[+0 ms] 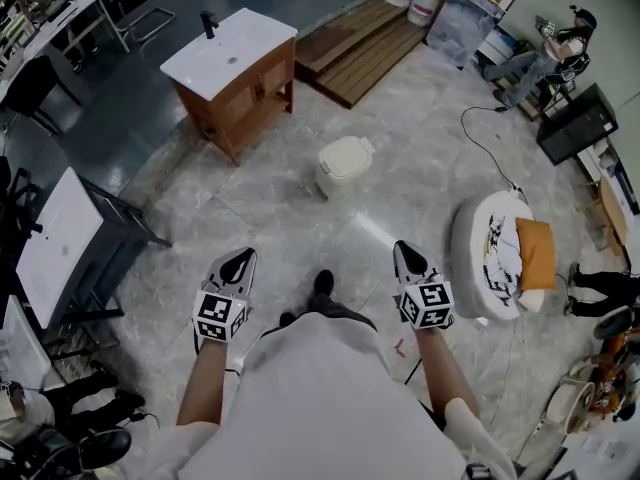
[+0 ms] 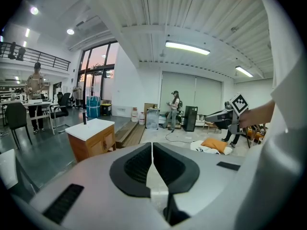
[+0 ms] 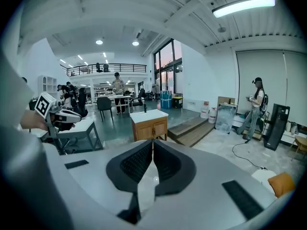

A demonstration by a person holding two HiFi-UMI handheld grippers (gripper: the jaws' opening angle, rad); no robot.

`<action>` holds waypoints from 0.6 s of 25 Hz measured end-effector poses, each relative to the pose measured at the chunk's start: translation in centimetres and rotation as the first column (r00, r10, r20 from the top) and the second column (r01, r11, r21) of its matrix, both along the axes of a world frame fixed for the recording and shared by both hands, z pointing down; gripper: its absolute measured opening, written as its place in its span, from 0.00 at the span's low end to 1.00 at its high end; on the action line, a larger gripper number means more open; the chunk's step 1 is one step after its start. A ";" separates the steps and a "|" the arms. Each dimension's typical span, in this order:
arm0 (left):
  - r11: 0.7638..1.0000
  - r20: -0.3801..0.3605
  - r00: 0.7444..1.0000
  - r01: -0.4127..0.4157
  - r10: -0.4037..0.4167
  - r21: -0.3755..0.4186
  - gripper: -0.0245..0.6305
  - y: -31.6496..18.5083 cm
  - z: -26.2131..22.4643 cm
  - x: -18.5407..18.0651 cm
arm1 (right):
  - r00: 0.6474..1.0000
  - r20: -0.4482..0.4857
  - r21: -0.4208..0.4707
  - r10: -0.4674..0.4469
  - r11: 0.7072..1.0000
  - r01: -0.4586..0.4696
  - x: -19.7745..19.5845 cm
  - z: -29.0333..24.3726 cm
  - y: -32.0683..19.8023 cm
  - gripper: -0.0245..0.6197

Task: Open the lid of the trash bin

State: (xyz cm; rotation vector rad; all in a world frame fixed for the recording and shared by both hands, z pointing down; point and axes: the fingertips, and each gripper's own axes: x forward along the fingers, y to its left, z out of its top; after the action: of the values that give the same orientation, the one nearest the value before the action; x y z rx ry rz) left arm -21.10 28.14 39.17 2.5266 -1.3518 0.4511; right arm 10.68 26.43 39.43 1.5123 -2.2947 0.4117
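Observation:
The cream trash bin (image 1: 343, 165) stands on the marble floor ahead of me with its lid down. It is well beyond both grippers, roughly a stride away. My left gripper (image 1: 240, 258) is held low at the left with its jaws shut and nothing between them; the left gripper view shows its black pads (image 2: 136, 166) pressed together. My right gripper (image 1: 403, 251) is level with it at the right, also shut and empty, with its pads (image 3: 168, 166) touching. The bin does not appear in either gripper view.
A wooden cabinet with a white sink top (image 1: 235, 68) stands beyond the bin to the left, with wooden pallets (image 1: 360, 43) behind it. A round white cushion with an orange pillow (image 1: 500, 258) lies at the right, a dark table (image 1: 60, 243) at the left. A cable (image 1: 488, 148) trails over the floor.

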 end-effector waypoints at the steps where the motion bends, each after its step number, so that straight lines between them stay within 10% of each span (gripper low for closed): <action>1: 1.000 0.001 1.000 0.002 -0.002 -0.001 0.07 -0.5 0.1 0.2 | 1.000 -0.001 -0.002 -0.006 1.000 0.006 0.1 0.1 -0.7 0.09; 15: 0.999 0.023 0.999 0.047 -0.047 -0.017 0.07 -8.8 0.5 3.1 | 0.994 -0.032 -0.015 -0.106 0.994 0.105 2.0 1.1 -10.0 0.09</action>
State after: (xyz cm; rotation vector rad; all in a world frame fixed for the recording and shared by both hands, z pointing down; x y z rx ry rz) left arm -18.03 19.33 39.65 2.4770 -1.4060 0.4813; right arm 12.67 16.42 40.53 1.3740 -2.3295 0.3699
